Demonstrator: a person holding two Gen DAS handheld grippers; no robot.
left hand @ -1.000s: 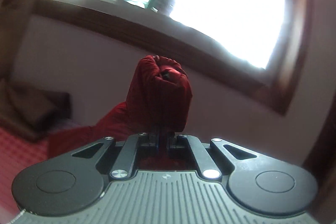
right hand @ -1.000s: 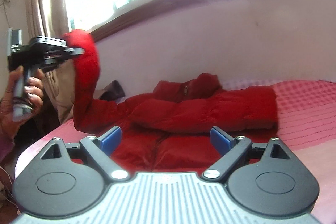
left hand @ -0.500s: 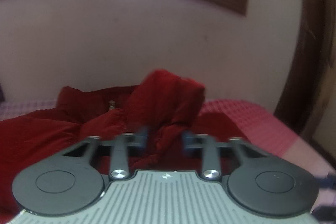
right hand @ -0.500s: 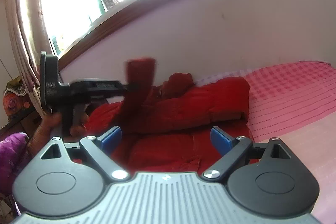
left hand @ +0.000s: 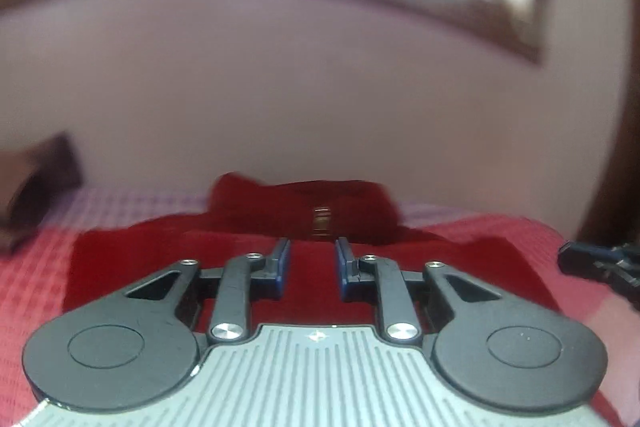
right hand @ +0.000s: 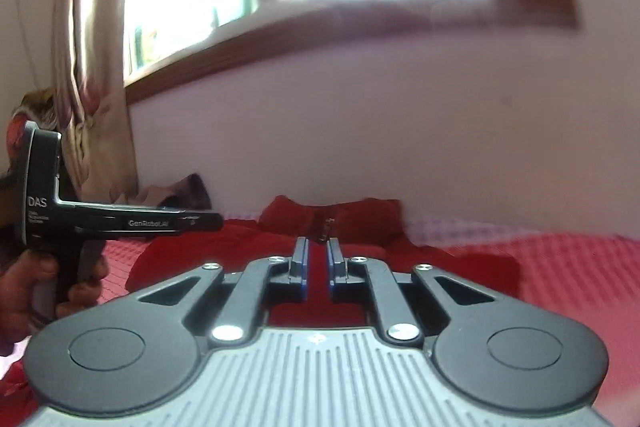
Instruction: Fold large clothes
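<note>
Jaws parted, empty, above red jacket (left hand: 248,247) on bed (right hand: 580,267) (curtain (right hand: 96,67) leftward).

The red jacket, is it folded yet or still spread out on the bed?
Partly folded. The jacket lies flat on the bed, no sleeves sticking out sideways, collar at the far end. Neither gripper holds it.

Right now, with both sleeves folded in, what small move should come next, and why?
Probably lower both open, empty hand-held grippers, left and right, to grasp the puffy red jacket's near hem: it lies flat on the pink checked bedcover, collar at the far end.
</note>
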